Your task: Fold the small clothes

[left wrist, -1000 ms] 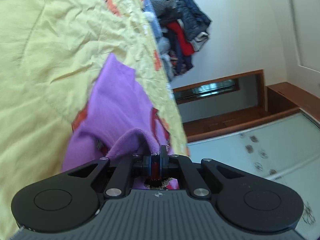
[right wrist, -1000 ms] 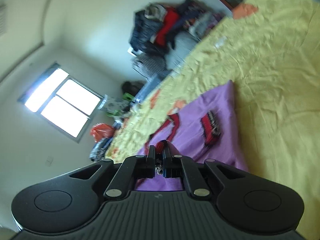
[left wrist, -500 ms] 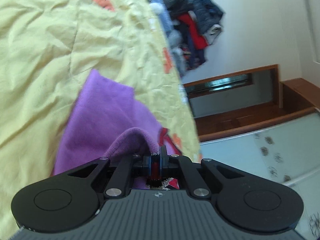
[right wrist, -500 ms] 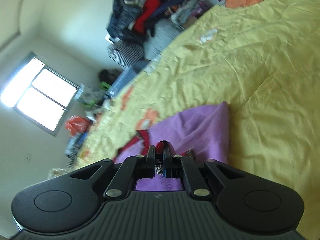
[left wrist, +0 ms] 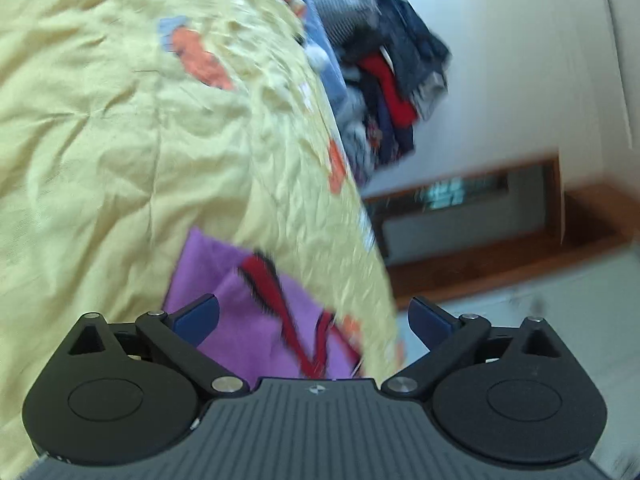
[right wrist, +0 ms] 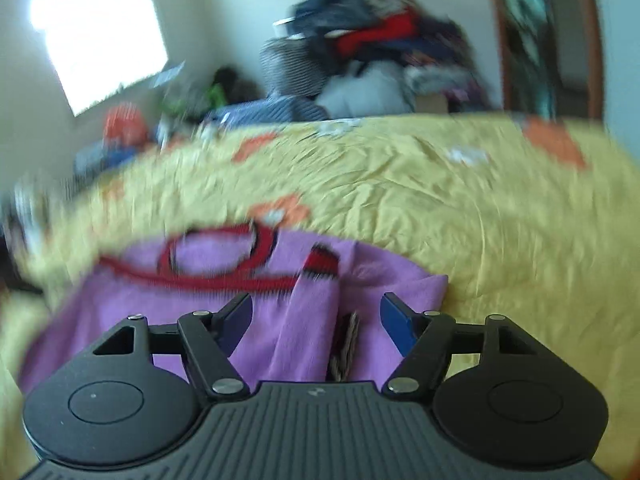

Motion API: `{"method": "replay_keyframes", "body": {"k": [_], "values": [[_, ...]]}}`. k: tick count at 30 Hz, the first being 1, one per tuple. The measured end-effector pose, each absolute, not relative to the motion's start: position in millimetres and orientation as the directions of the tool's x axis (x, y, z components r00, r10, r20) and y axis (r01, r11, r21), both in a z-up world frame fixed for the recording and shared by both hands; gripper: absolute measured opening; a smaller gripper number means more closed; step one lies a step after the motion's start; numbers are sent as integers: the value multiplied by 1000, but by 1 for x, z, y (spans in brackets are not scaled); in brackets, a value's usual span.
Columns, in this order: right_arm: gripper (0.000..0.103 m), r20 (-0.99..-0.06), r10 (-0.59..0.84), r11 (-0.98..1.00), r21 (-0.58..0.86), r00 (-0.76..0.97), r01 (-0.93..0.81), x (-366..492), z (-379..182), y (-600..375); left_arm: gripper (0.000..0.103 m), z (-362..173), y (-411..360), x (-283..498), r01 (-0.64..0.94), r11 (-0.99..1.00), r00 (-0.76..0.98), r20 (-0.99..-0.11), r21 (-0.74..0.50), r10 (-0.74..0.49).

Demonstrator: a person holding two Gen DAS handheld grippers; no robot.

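A small purple top with red and black trim lies on the yellow bedsheet. Its red neckline faces away and a sleeve with a red cuff is folded over the body. My right gripper is open just above the top, holding nothing. In the left wrist view the top lies near the bed's edge, and my left gripper is open and empty over it. Both views are blurred.
A heap of dark and red clothes is piled beyond the bed's far side; it also shows in the left wrist view. A bright window is at left. A wooden frame stands off the bed's edge.
Both grippers were shut on the purple top's edge; both have now opened and let it drop flat on the bed. Both cameras have swung and pulled back.
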State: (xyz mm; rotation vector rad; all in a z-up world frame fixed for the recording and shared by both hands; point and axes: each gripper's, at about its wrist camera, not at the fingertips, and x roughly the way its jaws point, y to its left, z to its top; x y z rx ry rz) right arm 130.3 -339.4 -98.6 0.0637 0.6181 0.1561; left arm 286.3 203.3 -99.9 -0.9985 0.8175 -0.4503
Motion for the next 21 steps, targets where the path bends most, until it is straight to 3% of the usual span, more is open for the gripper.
{"method": "replay_keyframes", "body": {"k": [4,6,9,10,12,17,20,21], "values": [[69,-600,89,943,-206,795,-261,123,-114,-283,100,-91,170,245,98,639,570,-483,-763,-665],[59,-602,-26,880,-392,798,-267,125,-128,-270,99,-99,150,227,149,707,548,-537,-692,-641],[59,-575,-145,900,-415,805,-134,137,-122,-305,91,-108,129,205,249,838,579,-619,-486,-531],[60,-585,-178,921,-383,791,-75,142,-118,-326,90,-108,129,202,259,851,586,-626,-457,-515],[59,-622,-89,975,-214,778,-60,135,-103,-359,90,-102,134,198,238,866,594,-639,-441,-489],[53,-566,89,994,-2,820,-109,67,-78,-371,96,-82,168,174,222,828,612,-587,-515,-530],[29,-567,173,985,89,806,-149,27,-91,-362,98,-84,183,148,247,814,582,-591,-526,-559],[28,-572,182,983,108,800,-146,18,-96,-359,98,-84,182,141,259,822,573,-604,-507,-553]]}}
